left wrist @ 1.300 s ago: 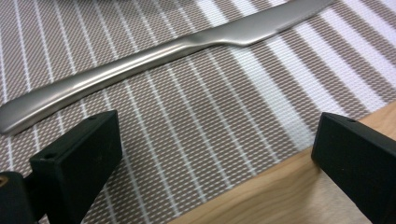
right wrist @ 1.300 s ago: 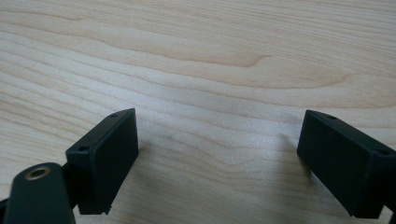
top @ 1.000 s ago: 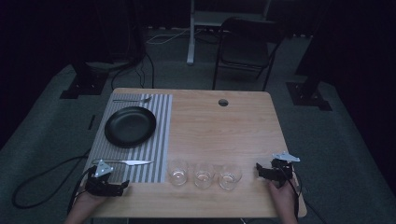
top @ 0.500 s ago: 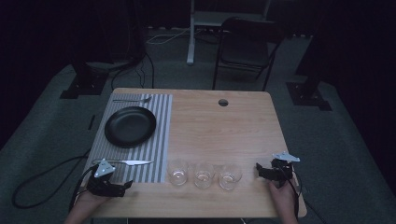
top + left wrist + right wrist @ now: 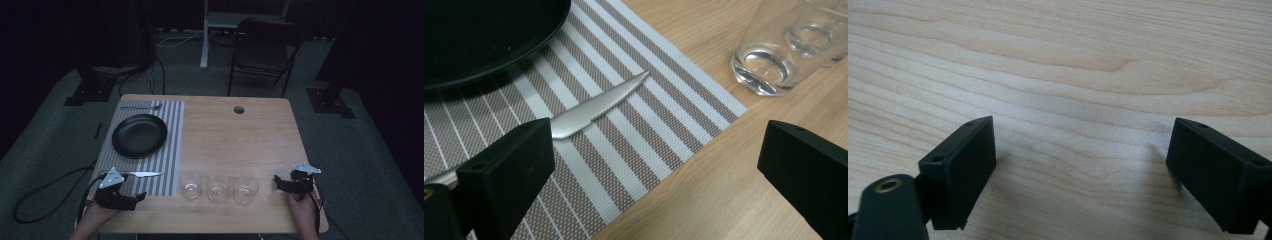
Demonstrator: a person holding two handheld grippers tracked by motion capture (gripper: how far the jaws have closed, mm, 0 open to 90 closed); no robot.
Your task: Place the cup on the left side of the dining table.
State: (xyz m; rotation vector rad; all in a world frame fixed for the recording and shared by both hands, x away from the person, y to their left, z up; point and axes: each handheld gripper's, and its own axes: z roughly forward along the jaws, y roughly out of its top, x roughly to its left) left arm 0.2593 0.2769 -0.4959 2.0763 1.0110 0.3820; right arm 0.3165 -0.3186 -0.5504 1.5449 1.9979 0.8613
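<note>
You have a black plate (image 5: 139, 135) on a striped placemat (image 5: 172, 150), a fork (image 5: 141, 107) beyond it, three glasses (image 5: 218, 187), a chair (image 5: 264, 55).

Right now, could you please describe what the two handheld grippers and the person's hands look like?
Both the left gripper and the right gripper are black, each with two blocky, square-ended matte jaws with small screw holes. A grey three-cornered plate sits on top of each. A dark cable trails from the left one across the floor, and another runs back from the right one. No sleeve shows at either wrist.
</note>
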